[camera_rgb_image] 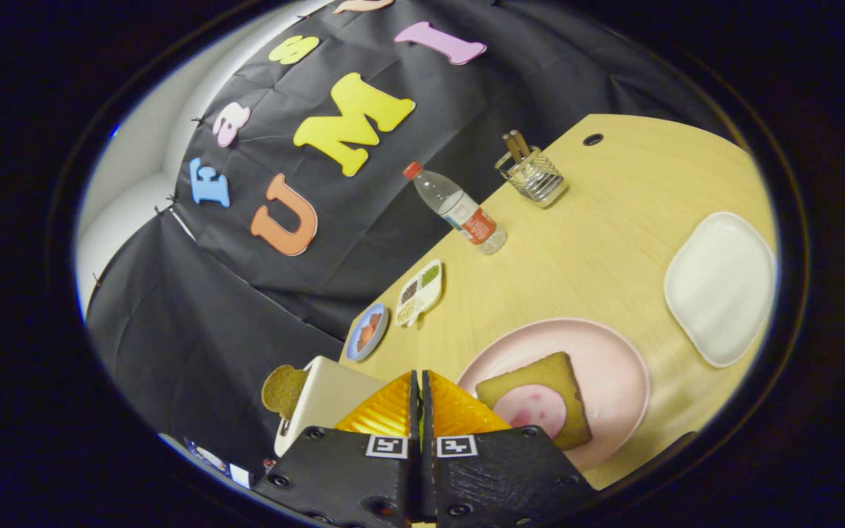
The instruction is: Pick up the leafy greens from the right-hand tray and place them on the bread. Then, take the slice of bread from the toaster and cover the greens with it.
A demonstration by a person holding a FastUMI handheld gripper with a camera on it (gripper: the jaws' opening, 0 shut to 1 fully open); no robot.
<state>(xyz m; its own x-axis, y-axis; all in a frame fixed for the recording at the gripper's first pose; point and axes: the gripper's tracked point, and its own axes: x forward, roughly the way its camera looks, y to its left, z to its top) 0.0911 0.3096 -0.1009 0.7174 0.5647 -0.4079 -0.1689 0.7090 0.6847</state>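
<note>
My gripper (419, 378) is shut, its fingers pressed together with only a thin green sliver of the leafy greens (420, 433) showing in the seam between them. Just ahead and right of the fingers lies a pink plate (617, 367) holding a slice of bread (543, 378) topped with a round pink slice of meat (529, 411). Left of the fingers stands a white toaster (323, 400) with a second slice of bread (283, 389) sticking out of its slot. Beyond the plate, a white tray (719, 286) lies bare.
On the wooden table (584, 242), along the black cloth wall, stand a water bottle (459, 209), a wire holder with sticks (536, 176), a small divided dish (420, 292) and a small blue dish (366, 331). A round hole (593, 139) marks the far table end.
</note>
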